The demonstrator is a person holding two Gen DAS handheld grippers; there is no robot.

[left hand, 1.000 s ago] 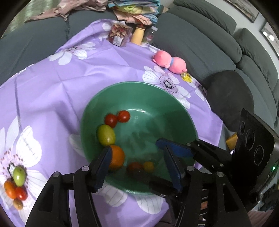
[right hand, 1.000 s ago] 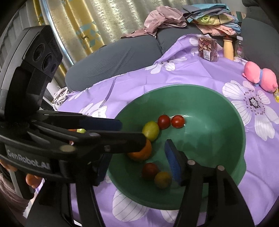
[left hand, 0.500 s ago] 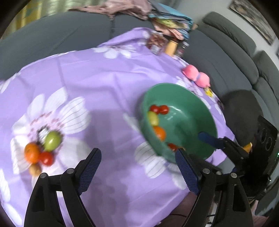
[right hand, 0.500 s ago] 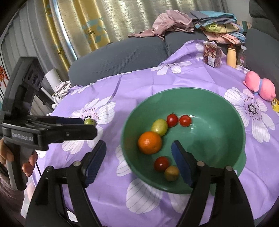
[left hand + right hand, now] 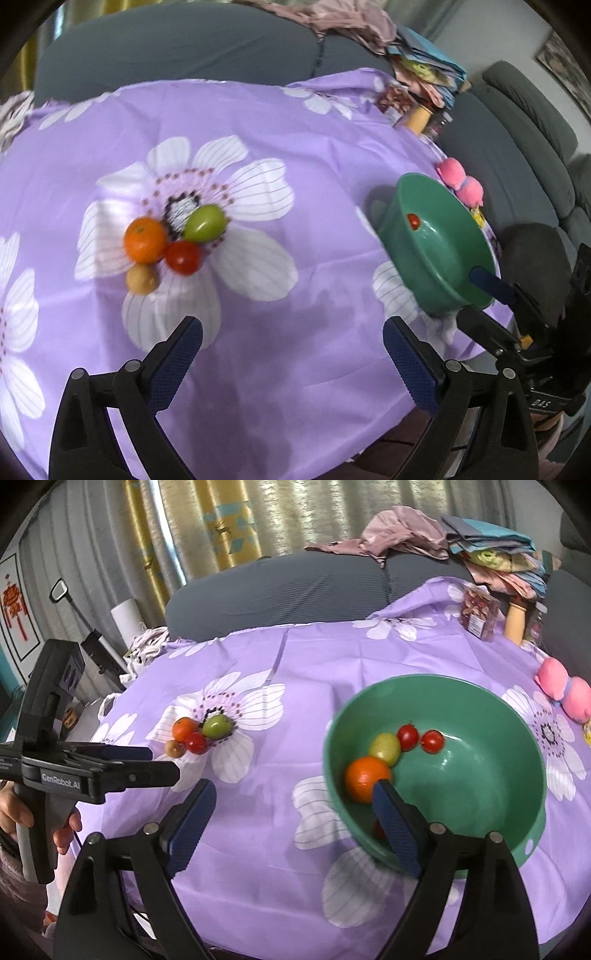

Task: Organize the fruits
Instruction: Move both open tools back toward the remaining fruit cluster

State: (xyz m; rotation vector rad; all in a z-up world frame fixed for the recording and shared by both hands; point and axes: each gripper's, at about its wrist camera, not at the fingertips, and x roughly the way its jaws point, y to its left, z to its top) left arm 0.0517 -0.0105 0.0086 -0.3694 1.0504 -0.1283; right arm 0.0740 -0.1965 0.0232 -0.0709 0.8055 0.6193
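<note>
Your left gripper [image 5: 291,349] and right gripper [image 5: 293,821] have just been opening, both empty. Your right finger hides fruit in the green bowl [image 5: 480,690].

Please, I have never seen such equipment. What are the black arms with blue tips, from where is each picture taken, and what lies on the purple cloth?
No robot is here. A person holds one two-finger tool in each hand, each with a camera looking forward along its fingers. The left view shows the left hand-held gripper; the right view shows the right hand-held gripper. Both have just been opening, and nothing is between their blue pads. On the purple cloth lies a small group: an orange, a green fruit, a red tomato and a small brown fruit. The green bowl already holds another orange, a green fruit, red tomatoes. A pink soft toy lies beyond the bowl.
</note>
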